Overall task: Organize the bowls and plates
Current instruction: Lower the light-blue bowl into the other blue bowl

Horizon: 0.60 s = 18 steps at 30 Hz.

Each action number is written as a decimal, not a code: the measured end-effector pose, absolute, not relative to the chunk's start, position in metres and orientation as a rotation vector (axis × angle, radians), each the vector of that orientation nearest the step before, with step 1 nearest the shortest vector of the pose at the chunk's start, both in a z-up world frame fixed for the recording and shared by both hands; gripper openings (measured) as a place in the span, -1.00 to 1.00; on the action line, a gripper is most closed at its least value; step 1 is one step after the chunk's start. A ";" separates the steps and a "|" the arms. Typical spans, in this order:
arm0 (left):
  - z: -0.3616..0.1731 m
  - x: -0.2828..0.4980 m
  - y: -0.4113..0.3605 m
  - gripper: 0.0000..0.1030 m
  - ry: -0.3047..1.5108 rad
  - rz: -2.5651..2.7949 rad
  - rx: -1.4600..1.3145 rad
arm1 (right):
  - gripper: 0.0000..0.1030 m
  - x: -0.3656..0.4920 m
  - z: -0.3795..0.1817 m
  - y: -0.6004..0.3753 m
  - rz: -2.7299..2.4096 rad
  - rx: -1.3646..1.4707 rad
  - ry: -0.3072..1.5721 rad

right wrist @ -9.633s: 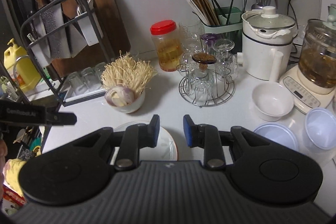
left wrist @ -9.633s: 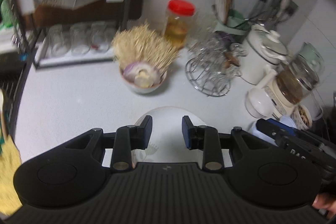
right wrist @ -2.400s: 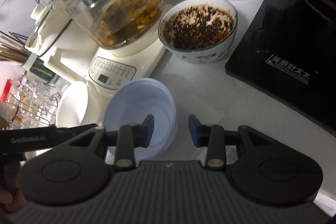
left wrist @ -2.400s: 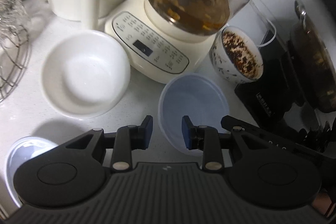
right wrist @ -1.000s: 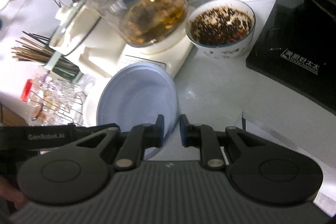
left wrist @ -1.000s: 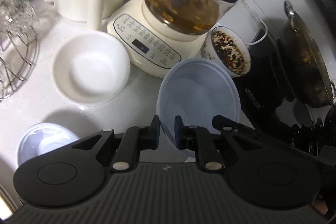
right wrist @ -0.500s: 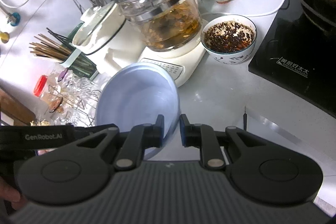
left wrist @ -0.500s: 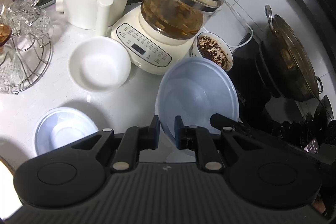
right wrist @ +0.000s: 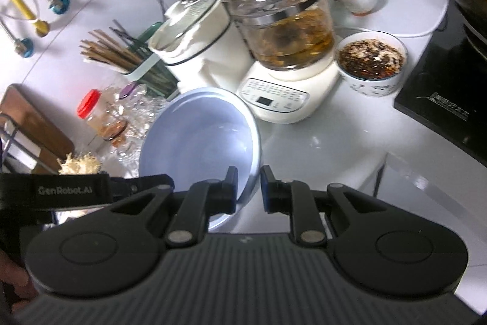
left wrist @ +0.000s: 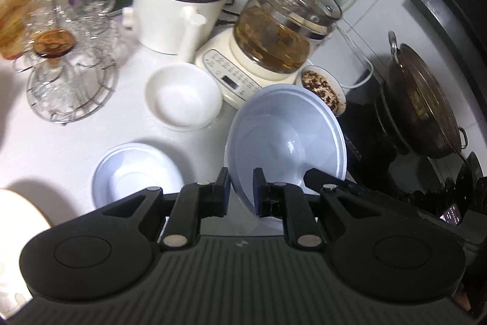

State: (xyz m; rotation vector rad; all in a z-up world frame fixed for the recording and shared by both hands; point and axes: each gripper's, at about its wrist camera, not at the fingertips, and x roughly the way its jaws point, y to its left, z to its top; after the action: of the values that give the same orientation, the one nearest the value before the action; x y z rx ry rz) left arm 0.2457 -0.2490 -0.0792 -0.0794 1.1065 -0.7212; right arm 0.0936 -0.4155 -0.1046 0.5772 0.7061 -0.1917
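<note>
A pale blue bowl point(left wrist: 286, 139) hangs tilted above the white counter, held by both grippers. My left gripper point(left wrist: 241, 191) is shut on its left rim. My right gripper point(right wrist: 248, 188) is shut on its right rim; the bowl also shows in the right wrist view point(right wrist: 197, 136). On the counter lie a second pale blue bowl point(left wrist: 137, 172) at the lower left, a white bowl point(left wrist: 182, 96) behind it, and part of a white plate point(left wrist: 18, 212) at the far left edge.
A white pot point(left wrist: 179, 8) and a glass kettle on a cream base point(left wrist: 283, 35) stand at the back. A bowl of dark grains point(left wrist: 324, 87) sits by a black induction hob point(right wrist: 447, 99) with a wok point(left wrist: 423, 99). A wire glass rack point(left wrist: 67, 63) stands at the left.
Both grippers have lifted the blue bowl higher and carried it leftward. More of the counter, the glass rack and the second blue bowl have come into view.
</note>
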 end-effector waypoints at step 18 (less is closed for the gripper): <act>-0.081 0.251 -0.161 -0.68 1.081 -0.509 -0.196 | -0.64 0.141 -0.103 -0.355 0.021 0.496 0.760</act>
State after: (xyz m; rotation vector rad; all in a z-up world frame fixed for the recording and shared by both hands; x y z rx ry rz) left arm 0.2511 -0.1610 -0.0807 -0.1956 1.0812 -0.5090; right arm 0.1413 -0.3550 -0.1028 0.4961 0.7603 0.0208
